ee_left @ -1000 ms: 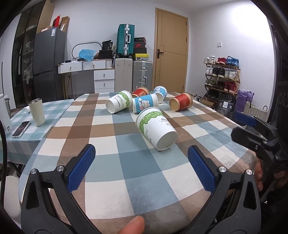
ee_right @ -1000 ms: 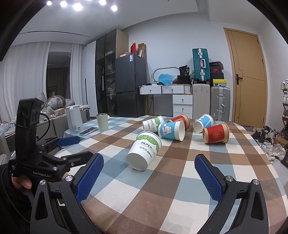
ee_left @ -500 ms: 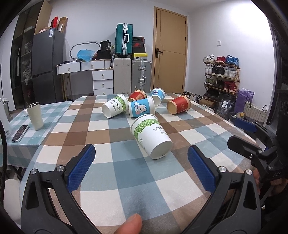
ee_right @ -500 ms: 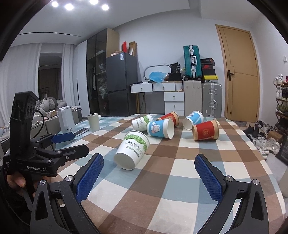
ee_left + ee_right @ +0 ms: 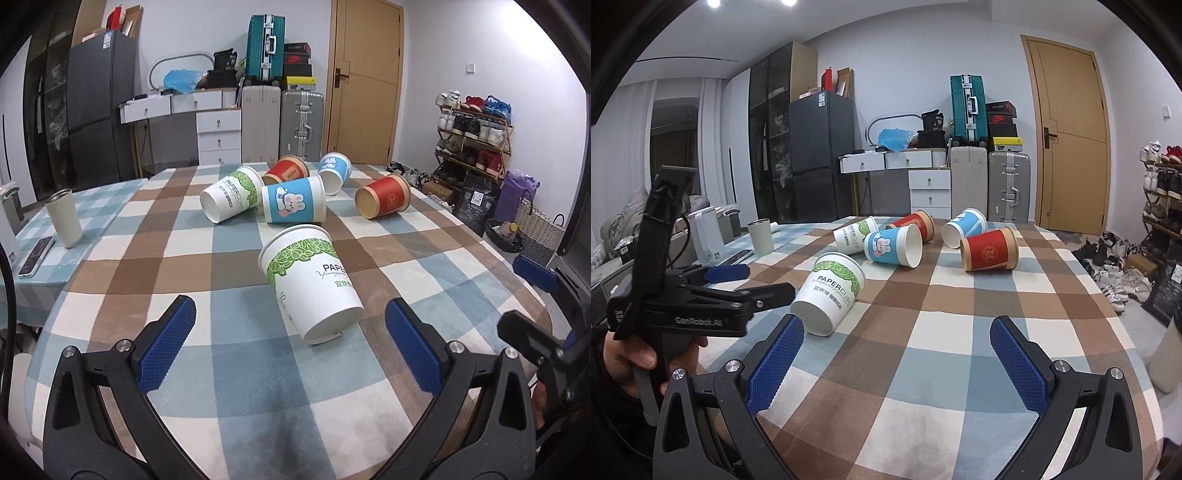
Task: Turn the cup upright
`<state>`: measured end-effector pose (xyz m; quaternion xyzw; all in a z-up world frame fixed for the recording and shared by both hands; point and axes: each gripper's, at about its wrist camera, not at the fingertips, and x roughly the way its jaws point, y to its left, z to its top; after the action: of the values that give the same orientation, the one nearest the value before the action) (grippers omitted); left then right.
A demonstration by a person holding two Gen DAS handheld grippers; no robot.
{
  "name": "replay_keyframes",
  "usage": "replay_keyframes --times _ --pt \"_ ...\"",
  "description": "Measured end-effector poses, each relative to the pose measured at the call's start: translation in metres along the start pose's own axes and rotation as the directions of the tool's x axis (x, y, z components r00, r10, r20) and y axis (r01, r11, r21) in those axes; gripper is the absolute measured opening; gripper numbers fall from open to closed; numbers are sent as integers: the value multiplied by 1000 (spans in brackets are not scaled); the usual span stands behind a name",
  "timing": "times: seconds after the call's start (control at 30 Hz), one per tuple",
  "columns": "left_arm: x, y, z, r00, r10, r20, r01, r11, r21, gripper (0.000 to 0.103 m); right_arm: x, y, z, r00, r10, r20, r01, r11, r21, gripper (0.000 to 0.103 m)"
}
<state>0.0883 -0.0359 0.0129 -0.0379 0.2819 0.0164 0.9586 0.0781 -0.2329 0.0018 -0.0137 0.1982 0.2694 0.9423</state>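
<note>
Several paper cups lie on their sides on the checked tablecloth [image 5: 221, 369]. The nearest is a white cup with green leaves [image 5: 314, 284], its base toward me; it also shows in the right wrist view [image 5: 833, 291]. My left gripper [image 5: 291, 343] is open and empty, its blue pads just short of this cup on either side. My right gripper [image 5: 897, 358] is open and empty, to the right of the cup. Behind lie a blue rabbit cup [image 5: 293, 199], a second green cup [image 5: 231, 194], two red cups [image 5: 384, 195] and another blue cup [image 5: 334, 171].
A cream tumbler [image 5: 64, 218] stands upright on the left table beside a phone [image 5: 35, 255]. A white kettle [image 5: 707, 240] stands there too. The table's right edge [image 5: 517, 280] drops off toward a shoe rack [image 5: 472, 133] and baskets.
Both grippers have moved forward toward the nearest green cup, which now looks larger and closer. The cups have not moved.
</note>
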Motion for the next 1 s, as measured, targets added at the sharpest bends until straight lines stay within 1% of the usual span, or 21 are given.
replay_keyframes --times 0.17,0.3,0.5,0.57,0.63,0.67,0.7,0.8,1.0 --pt "26 -6 8 999 6 -48 -7 1000 -20 102 4 -9 1 1000 2 -20 -1 999 34 103" --pt "47 -10 12 996 32 -85 -35 999 -30 102 5 -9 0 1000 0 -24 1 999 35 103" --pt "68 -17 17 991 35 -128 -37 999 -12 101 6 -12 -1 1000 -1 -23 2 999 44 103" --pt "72 -20 18 990 38 -138 -39 999 -3 95 7 -13 -1 1000 0 -23 1 999 47 103" --pt "76 -21 19 987 35 -158 -36 999 -4 79 5 -12 -1 1000 1 -23 0 999 47 103" --pt "78 -21 18 985 27 -171 -29 1000 -10 73 4 -12 -1 1000 1 -20 0 999 46 103" --pt "81 -21 18 982 11 -188 -16 1000 -22 62 4 -11 -1 1000 1 -19 0 999 44 103" --pt "82 -20 17 980 -17 -200 7 999 -51 56 4 -11 -1 1000 6 -16 -5 999 41 103" --pt "77 -16 13 979 -39 -199 25 997 -74 55 2 -9 -2 1000 2 -1 -2 999 34 103"
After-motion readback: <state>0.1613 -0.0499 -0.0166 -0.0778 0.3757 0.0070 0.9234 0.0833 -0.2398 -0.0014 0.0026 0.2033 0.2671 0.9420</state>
